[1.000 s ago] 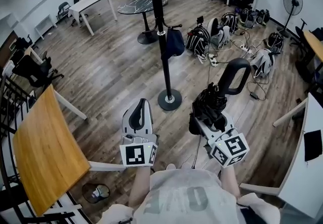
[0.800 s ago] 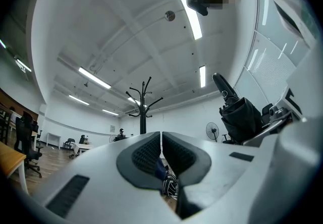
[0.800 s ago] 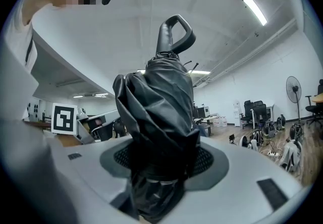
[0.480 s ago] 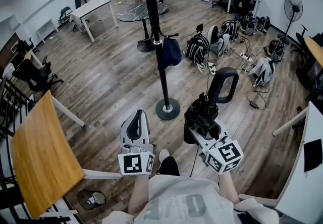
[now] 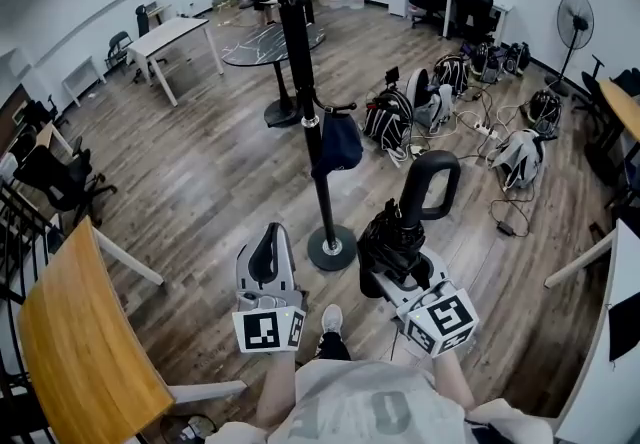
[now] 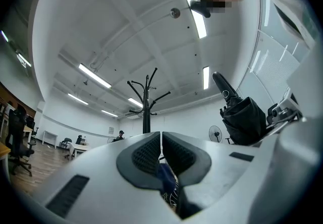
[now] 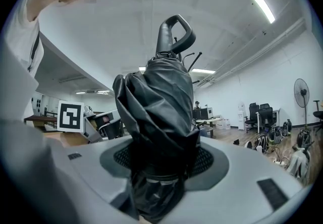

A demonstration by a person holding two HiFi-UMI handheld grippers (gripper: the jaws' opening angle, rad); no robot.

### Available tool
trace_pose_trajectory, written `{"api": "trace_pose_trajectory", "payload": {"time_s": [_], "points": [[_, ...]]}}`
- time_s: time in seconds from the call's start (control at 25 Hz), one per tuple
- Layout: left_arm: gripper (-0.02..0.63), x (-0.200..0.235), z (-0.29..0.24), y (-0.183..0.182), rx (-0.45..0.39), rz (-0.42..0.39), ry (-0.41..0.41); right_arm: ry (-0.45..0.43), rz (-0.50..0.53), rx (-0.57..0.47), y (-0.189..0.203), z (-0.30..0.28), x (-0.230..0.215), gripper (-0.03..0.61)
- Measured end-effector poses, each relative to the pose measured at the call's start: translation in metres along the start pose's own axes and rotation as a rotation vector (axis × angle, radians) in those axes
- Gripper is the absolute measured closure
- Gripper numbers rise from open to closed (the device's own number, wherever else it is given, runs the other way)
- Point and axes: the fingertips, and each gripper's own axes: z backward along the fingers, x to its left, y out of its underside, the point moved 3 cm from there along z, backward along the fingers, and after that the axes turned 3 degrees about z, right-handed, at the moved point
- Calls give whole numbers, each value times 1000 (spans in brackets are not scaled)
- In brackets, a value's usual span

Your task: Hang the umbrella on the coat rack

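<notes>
The coat rack [image 5: 322, 202] now stands nearer, centre frame. The right hand-held gripper [image 5: 400, 267] clamps the umbrella [image 5: 383, 235], which is still to be hung. The left hand-held gripper [image 5: 266, 254] is closed on nothing.

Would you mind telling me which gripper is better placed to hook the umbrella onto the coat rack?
Right. The right gripper has its jaws shut on the umbrella, loop handle free at the top, with the coat rack just ahead. The left gripper has its jaws together on nothing.
</notes>
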Motion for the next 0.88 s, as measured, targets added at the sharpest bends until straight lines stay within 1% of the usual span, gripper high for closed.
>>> {"api": "trace_pose_trajectory", "payload": {"time_s": [0.36, 0.56, 0.68, 0.88], "points": [[578, 79, -116, 23, -15, 7, 61, 29, -7, -8, -21, -127, -40, 311], [578, 123, -168, 38, -20, 11, 97, 45, -9, -10, -28, -195, -52, 311], [578, 141, -189, 47, -22, 12, 108, 55, -5, 2, -29, -225, -56, 311], [578, 157, -201, 68, -4, 27, 101, 76, 5, 34, -21, -248, -63, 311]]}}
